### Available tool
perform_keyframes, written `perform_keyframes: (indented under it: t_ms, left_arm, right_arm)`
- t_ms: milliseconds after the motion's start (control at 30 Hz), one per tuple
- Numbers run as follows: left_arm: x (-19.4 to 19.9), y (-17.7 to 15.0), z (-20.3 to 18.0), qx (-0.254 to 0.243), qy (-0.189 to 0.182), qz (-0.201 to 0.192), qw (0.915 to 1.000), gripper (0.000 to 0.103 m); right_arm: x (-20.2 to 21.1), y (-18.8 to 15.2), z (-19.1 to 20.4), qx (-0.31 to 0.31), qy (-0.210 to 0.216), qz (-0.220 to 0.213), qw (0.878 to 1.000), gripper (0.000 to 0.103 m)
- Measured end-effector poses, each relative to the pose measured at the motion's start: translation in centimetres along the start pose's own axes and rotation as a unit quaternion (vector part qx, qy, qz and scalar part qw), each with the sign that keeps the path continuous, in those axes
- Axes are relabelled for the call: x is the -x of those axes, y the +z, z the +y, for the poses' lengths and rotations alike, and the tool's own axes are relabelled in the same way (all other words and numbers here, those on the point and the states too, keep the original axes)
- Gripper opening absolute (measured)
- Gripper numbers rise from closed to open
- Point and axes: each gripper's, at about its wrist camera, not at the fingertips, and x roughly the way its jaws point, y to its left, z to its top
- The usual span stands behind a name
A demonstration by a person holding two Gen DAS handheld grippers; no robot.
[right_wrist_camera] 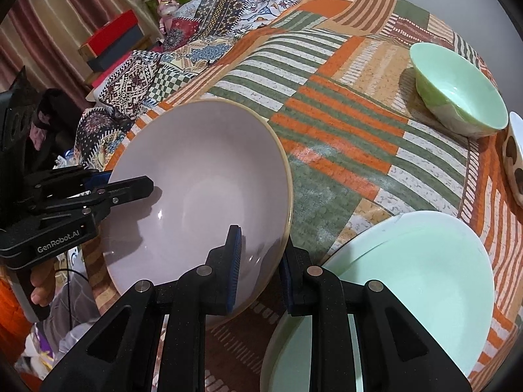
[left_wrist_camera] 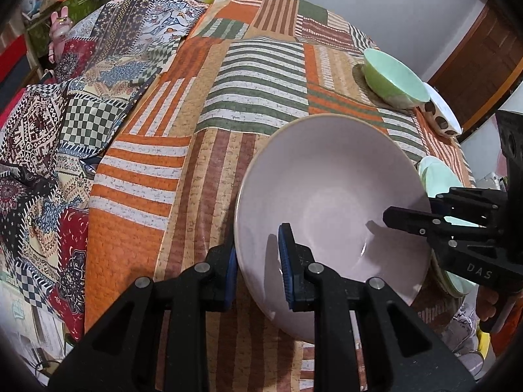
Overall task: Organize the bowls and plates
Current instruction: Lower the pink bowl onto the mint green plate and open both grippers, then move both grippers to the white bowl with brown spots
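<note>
On table, left of mint plates (right_wrist_camera: pixel 408 281), pink bowl (left_wrist_camera: pixel 330 205): my left gripper (left_wrist_camera: pixel 258 271) and right gripper (right_wrist_camera: pixel 260 271) each clamp opposite rim. Glazed, slippery, breakable, likely heavy; I keep rim holds.

Pink bowl (left_wrist_camera: pixel 330 202): glazed ceramic by the look, smooth and glossy, raw tan rim. Green bowl (right_wrist_camera: pixel 457 98) far right and pale green plates (right_wrist_camera: pixel 408 277) near right: same glossy glaze. Desk cloth (left_wrist_camera: pixel 228 98): striped patchwork print, matt, slight sheen. Gripper fingers (left_wrist_camera: pixel 291 261): matt black speckled plastic, blue ribbed rubber-like pads, bare metal pins.
</note>
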Motion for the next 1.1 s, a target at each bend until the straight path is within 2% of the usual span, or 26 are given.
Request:
perform_keyframes:
  t_ms: [133,433,667,867,967,1100]
  left_arm:
    - [0.5,0.0,0.1,0.004,0.013,0.000,0.9999,0.025]
    - [4.5,1.2,-1.2,-0.002,0.022,-0.046,0.9987,0.031]
    - [8.0,2.8,-5.1,-0.044,0.023,-0.104,0.9934,0.043]
    - [9.2,4.3,-9.0,-0.076,0.010,-0.130,0.9886,0.045]
    - [9.3,5.3,-11.0,-0.088,0.004,-0.138,0.9865,0.051]
    - [9.1,6.7,-13.4,-0.097,-0.004,-0.151,0.9838,0.060]
  right_arm:
    - [0.8,0.0,0.0,-0.001,-0.007,-0.010,1.000,0.021]
    - [4.8,-0.3,-1.2,-0.013,-0.014,-0.061,0.998,0.036]
    - [9.1,-0.8,-3.3,-0.033,-0.031,-0.113,0.993,0.040]
    - [12.5,-1.1,-6.1,-0.048,-0.059,-0.155,0.985,0.043]
    - [14.1,-1.3,-7.9,-0.061,-0.072,-0.174,0.980,0.049]
    - [16.0,-1.6,-10.8,-0.079,-0.093,-0.193,0.974,0.051]
